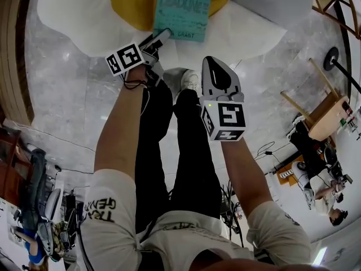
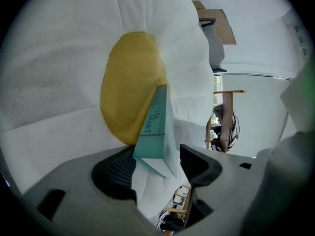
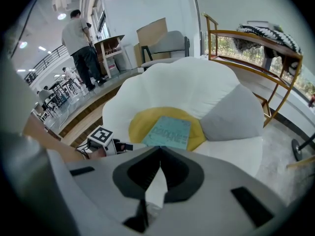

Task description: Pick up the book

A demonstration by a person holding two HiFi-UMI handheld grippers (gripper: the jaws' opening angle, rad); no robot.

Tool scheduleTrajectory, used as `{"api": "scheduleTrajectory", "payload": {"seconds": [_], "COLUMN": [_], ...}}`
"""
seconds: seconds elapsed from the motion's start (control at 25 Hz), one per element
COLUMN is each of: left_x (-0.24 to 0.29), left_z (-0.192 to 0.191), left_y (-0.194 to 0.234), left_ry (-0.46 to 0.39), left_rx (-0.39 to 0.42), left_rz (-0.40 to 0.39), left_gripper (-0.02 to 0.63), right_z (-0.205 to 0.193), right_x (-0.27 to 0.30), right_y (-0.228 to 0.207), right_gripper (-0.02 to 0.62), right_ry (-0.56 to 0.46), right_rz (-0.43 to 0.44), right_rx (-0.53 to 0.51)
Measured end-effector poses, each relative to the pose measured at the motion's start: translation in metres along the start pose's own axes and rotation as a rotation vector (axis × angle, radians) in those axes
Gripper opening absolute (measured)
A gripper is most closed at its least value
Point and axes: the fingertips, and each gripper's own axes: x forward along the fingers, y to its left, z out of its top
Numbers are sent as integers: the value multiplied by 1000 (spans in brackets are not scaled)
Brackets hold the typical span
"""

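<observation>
Straddling a corner of the book [image 1: 183, 7], printed "DEADLINE" and "GRANT", top centre on the yellow cushion [image 1: 132, 1], we are holding our left gripper [image 2: 155, 161] apart, right gripper [image 3: 160, 151] closed, empty.

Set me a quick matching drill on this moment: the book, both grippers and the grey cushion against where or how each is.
1. book
2. left gripper
3. right gripper
4. grey cushion

A. jaws together, nothing held
B. lies on the white petals
C. lies on the yellow centre
D. jaws apart, book corner between them

Pairs: 1-C, 2-D, 3-A, 4-B
</observation>
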Motion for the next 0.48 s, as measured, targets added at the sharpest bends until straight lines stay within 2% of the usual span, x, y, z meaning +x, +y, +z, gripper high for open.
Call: {"api": "scheduleTrajectory", "payload": {"seconds": [0.08,0.28,0.48], "left_x": [-2,-5,-4], "left_z": [-2,0,-4], "left_y": [-2,-13,-30], "left_ry": [22,38,9], "left_rx": [21,57,25], "left_rz": [5,12,-27], "left_gripper": [218,201,187], "right_z": [0,6,15], "right_x": [0,-5,-15], "right_y": [1,9,-1], "right_gripper": [26,26,26], "right_ry": [2,-6,-22], "right_rz": [-4,-6,-8], "right_rx": [6,6,10]}}
